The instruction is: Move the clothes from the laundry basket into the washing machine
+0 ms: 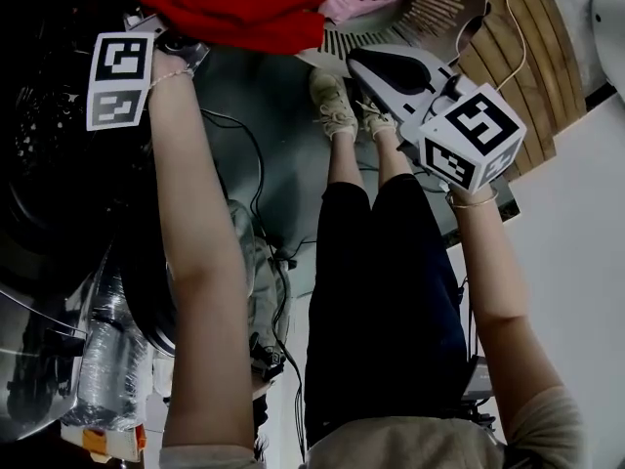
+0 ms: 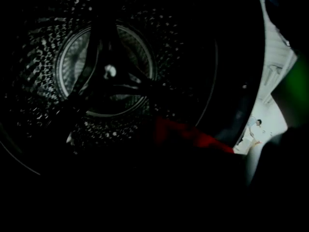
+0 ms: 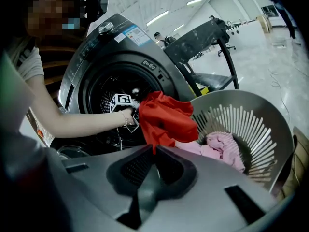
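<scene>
washing machine (image 3: 89, 52): a dark front-loader at the far left. Its perforated drum (image 2: 106, 71) fills the left gripper view.
left tongs (image 1: 174, 42): at the mouth of the drum, at the end of an outstretched arm. Their own view is too dark to show the jaws. The right gripper view shows cloth bunched at their tip and hanging from it, so they grip it.
red garment (image 3: 164, 117): held by the left tongs, hanging between the door opening and the basket, with most of it outside the drum.
right tongs (image 3: 154, 150): jaws pressed together with nothing between them, pointing toward the basket and clear of the clothes.
pink garment (image 3: 219, 146): crumpled inside the basket, just below the red garment.
laundry basket (image 3: 270, 124): grey with a slotted wall, standing just right of the washing machine.
</scene>
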The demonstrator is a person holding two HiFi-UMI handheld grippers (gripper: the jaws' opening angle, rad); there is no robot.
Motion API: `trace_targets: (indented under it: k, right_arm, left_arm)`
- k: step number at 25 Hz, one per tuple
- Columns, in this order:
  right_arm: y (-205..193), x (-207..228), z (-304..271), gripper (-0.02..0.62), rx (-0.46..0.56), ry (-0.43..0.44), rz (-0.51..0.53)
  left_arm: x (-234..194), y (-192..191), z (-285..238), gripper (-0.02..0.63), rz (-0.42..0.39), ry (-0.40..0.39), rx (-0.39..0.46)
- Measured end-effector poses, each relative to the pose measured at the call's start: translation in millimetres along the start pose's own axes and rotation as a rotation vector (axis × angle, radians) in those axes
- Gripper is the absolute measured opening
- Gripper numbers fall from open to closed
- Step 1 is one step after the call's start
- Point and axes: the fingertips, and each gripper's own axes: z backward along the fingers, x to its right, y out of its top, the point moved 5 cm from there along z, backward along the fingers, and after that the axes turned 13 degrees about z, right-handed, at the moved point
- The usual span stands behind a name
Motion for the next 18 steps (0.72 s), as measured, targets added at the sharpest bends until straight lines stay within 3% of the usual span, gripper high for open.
trace_targets:
  k: [1, 2, 4, 9, 13, 16, 18]
  right_arm:
    - [-1.1, -1.8, 0.4, 0.029, -0.002, 0.002, -0.002]
    - [-1.9, -3.9, 0.7, 0.029, -0.003, 0.005, -0.003]
    - [-2.1, -8.6, 0.4, 0.029, -0.003, 0.011, -0.006]
    - [1.3, -21.6, 1.6, 0.029, -0.012, 0.027, -0.007]
    - [7.3, -26.5, 4.0, 0.029, -0.01, 0.021, 0.007]
    - [10.5, -28.3, 4.7, 0.029, -0.011, 0.019, 0.003]
    - [11.6, -28.8, 4.3, 0.029, -0.012, 0.022, 0.0]
  left_arm:
    - [-10.0, -2.3, -2.8, 0.236, 0.042, 0.037, -0.025]
    - [-19.2, -3.6, -4.4, 0.291, 0.091, 0.059, -0.041]
    - [-32.9, -1.9, -1.3, 0.312, 0.159, 0.072, -0.056]
    - [-41.2, 11.7, 52.6, 0.313, 0.122, 0.219, -0.049]
    - [-12.4, -4.9, 88.0, 0.313, 0.171, 0.1, -0.086]
    - [21.6, -45.5, 110.1, 0.318, 0.144, 0.041, -0.214]
    - [38.1, -80.9, 113.1, 0.372, 0.116, 0.032, -0.303]
